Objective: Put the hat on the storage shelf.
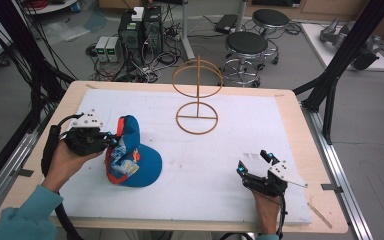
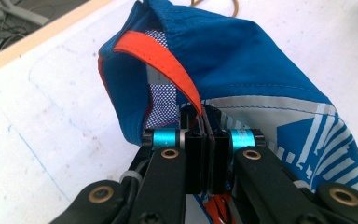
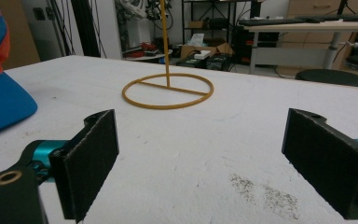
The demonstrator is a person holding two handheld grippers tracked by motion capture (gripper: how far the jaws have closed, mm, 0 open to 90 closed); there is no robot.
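A blue cap [image 1: 132,155] with orange trim and white stripes lies on the white mat at the left, its brim toward the middle. My left gripper [image 1: 111,141] is shut on the cap's back edge; in the left gripper view the jaws pinch the orange-lined rim of the cap [image 2: 242,79] at the left gripper [image 2: 206,140]. A wooden hat stand [image 1: 197,95] with a ring base and a ring top stands at the mat's far middle; its base [image 3: 168,91] shows ahead of my right gripper [image 3: 205,154]. My right gripper [image 1: 254,162] rests open near the front right, holding nothing.
The white mat [image 1: 220,150] covers a wooden table [image 1: 307,130]. Black frame posts [image 1: 337,65] stand at both sides. Stools [image 1: 246,47], computers [image 1: 140,30] and cables sit on the floor behind the table. The cap's brim [image 3: 2,102] lies left of my right gripper.
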